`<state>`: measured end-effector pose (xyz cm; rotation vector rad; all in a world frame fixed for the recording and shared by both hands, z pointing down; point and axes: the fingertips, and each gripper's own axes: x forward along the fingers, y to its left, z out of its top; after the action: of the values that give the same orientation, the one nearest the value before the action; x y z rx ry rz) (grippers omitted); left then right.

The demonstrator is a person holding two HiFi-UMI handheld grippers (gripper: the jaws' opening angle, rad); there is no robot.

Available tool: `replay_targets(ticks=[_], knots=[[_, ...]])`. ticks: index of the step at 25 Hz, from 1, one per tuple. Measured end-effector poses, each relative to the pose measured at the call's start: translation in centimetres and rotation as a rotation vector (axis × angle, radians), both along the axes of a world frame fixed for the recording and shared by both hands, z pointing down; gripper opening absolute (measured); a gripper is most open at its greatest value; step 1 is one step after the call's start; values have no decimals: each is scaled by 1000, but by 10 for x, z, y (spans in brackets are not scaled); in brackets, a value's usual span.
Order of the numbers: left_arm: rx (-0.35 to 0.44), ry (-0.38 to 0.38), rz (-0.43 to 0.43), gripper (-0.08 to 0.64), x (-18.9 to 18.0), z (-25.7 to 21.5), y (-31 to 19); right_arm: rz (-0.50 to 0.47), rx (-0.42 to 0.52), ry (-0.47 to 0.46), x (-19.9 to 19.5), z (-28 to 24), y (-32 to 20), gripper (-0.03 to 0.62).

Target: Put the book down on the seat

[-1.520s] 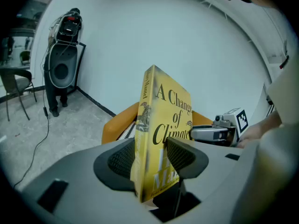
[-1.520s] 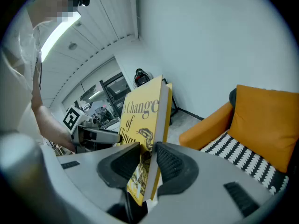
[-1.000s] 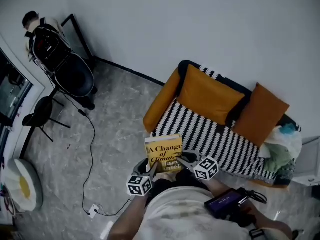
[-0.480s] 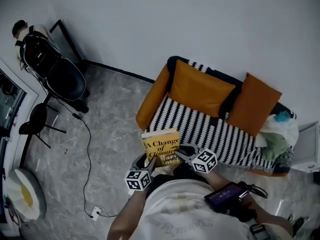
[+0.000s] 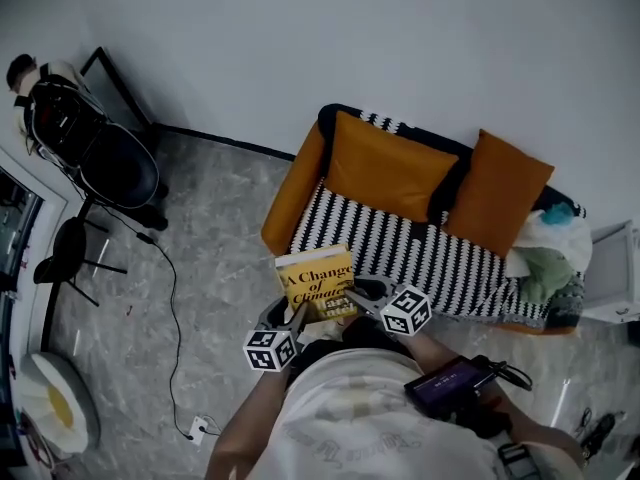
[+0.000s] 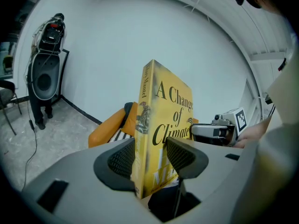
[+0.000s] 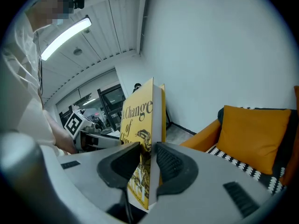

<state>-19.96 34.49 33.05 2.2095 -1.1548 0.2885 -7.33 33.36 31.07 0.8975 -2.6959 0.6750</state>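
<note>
A yellow book titled "A Change of Climate" is held upright in front of me, just short of the sofa's front edge. My left gripper is shut on the book's lower left edge, and my right gripper is shut on its lower right edge. The seat is a black-and-white striped sofa cushion, beyond the book. In the left gripper view the right gripper shows past the book.
Two orange cushions lean on the sofa's back. A pile of clothes fills the sofa's right end. A black pram, a stool and a floor cable are at the left. White wall behind.
The view has shifted: sofa and pram have slid left and up in the head view. The book stays gripped by both grippers, a little closer to the seat's front edge.
</note>
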Motion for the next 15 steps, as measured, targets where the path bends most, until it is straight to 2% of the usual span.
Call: replay_targets(ticks=[15], knots=[[-35,-18,43,221,4,8,-33,18,-28,2,4,8,-31,120]])
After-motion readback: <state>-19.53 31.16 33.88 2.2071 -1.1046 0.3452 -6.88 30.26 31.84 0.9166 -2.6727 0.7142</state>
